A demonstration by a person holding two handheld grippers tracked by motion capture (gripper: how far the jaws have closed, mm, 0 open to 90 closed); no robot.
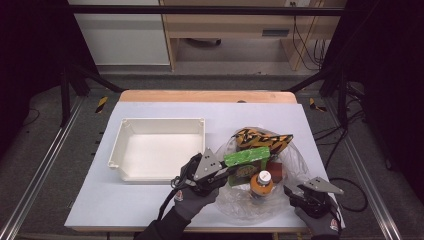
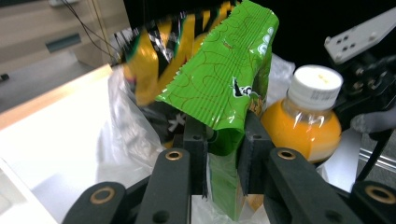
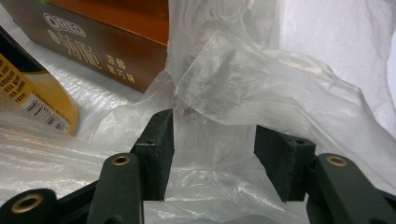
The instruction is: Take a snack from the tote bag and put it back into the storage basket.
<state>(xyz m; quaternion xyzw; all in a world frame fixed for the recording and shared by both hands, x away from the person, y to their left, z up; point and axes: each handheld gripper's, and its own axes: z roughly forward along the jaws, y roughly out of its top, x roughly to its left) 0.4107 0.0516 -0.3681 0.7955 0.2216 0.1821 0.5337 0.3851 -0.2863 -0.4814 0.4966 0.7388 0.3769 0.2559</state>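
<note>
Two hand-held grippers working: am pinching green snack packet [image 2: 224,88] by end seam with left hand-held gripper [image 2: 223,140], above plastic bag [image 1: 300,165] beside white tray [image 1: 160,122]. Packet feeling light, crinkly, slippery. Right hand-held gripper [image 3: 214,154] gaping open around bag film.

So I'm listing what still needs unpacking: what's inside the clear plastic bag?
The plastic bag holds an orange-drink bottle, a brown Oreo box, a yellow-black packet and the green packet. Anything beneath them is covered.

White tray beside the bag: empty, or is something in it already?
Empty. The white tray shows a bare floor in the high view; the green packet, gripped by the left tool, is not in it.
</note>
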